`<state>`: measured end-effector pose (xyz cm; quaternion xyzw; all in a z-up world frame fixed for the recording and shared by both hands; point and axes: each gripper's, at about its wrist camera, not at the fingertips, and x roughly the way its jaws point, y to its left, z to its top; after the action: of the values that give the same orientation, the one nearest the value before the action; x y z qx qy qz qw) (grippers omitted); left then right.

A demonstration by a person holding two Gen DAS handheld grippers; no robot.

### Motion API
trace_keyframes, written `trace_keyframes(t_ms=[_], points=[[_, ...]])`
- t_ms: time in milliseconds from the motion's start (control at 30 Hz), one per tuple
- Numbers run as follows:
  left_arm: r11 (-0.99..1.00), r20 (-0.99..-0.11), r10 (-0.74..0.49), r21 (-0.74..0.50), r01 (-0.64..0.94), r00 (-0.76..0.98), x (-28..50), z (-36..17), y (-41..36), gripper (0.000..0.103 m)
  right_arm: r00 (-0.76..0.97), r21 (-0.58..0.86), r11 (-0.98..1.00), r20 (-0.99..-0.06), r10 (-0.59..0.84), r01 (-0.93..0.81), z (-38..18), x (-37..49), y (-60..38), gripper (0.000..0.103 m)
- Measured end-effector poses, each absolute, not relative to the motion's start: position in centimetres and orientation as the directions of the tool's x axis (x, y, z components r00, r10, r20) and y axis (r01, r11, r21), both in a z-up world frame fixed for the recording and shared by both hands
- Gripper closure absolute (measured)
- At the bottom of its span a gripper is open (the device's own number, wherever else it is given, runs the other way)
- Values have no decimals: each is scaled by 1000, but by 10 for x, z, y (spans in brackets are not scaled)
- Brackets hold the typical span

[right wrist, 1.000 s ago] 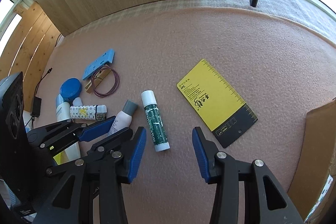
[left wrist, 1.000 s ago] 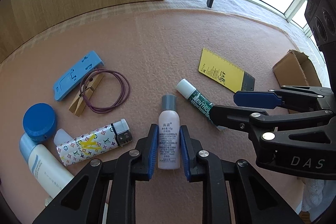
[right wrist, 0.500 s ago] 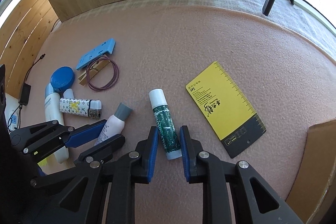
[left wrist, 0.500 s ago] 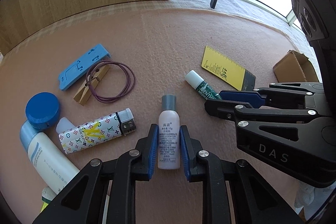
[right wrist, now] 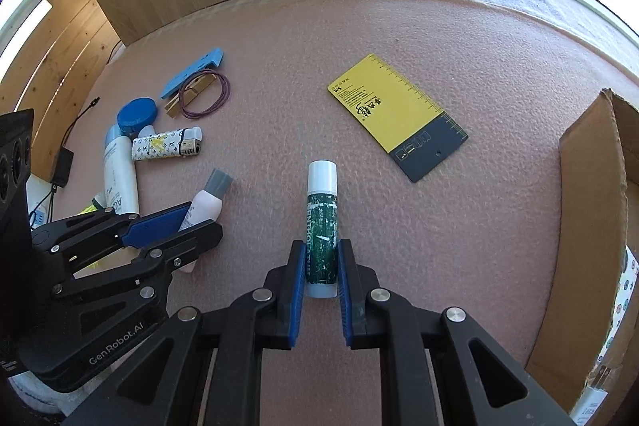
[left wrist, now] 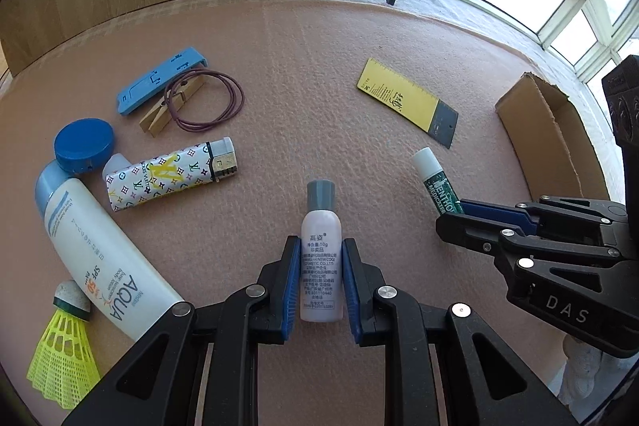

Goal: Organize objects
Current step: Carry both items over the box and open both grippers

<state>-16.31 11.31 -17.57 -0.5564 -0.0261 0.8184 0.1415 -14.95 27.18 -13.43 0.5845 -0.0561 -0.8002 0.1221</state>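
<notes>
green and white, the small lip-balm tube with a white cap (right wrist: 321, 226) sits between the blue pads of the right gripper (right wrist: 319, 272). its jaws have just been closing on the tube and now grasp its lower end. the long axis of the tube runs straight out along the fingers, cap away from the hand. the open brown cardboard box (right wrist: 591, 226) stands on the pink foam worktop (right wrist: 399, 38) to the right of this gripper, so i judge the right hand is the nearer one to it. the left gripper (left wrist: 321, 276) is clenched on the pale pink plastic bottle with a grey cap (left wrist: 321, 246), which also points forward along its fingers. from the left view the box lies beyond the right gripper, so the tube should probably go in first.
</notes>
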Motion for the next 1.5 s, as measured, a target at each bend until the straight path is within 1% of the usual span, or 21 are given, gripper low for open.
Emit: trace_keyframes(t_ms=[267,400,600,733,967,1133,1333,1500], points=[[-954,-892,282,-222,-200,-354,-140,-163,121,81,-356,303,-950,-882,-307,70,-105,-105,310,89],[-950,-881,300,-241,-200,-366,-131,-153,125,81,-405,313,-947,-859,-313,67,-83,-82,324,89],[-936,-853,336,-255,-243,-400,-124,-124,146,81,-476,305,-952,-835,-275,16,-56,-55,362,89],[-917,-832,372,-263,-299,-411,-123,-105,174,81,-505,278,-960,-835,-219,-44,-48,-38,395,89],[-861,-810,446,-272,-429,-381,-118,-86,245,81,-519,227,-963,-846,-120,-146,-47,-12,447,89],[-806,-805,493,-281,-521,-330,-110,-82,303,81,-508,212,-957,-857,-84,-199,-53,-1,475,89],[-764,-818,503,-270,-586,-279,-96,-92,351,81,-493,216,-948,-867,-75,-234,-63,2,496,89],[-756,-831,493,-261,-600,-259,-90,-100,367,81,-482,226,-944,-872,-86,-241,-70,2,503,89]])
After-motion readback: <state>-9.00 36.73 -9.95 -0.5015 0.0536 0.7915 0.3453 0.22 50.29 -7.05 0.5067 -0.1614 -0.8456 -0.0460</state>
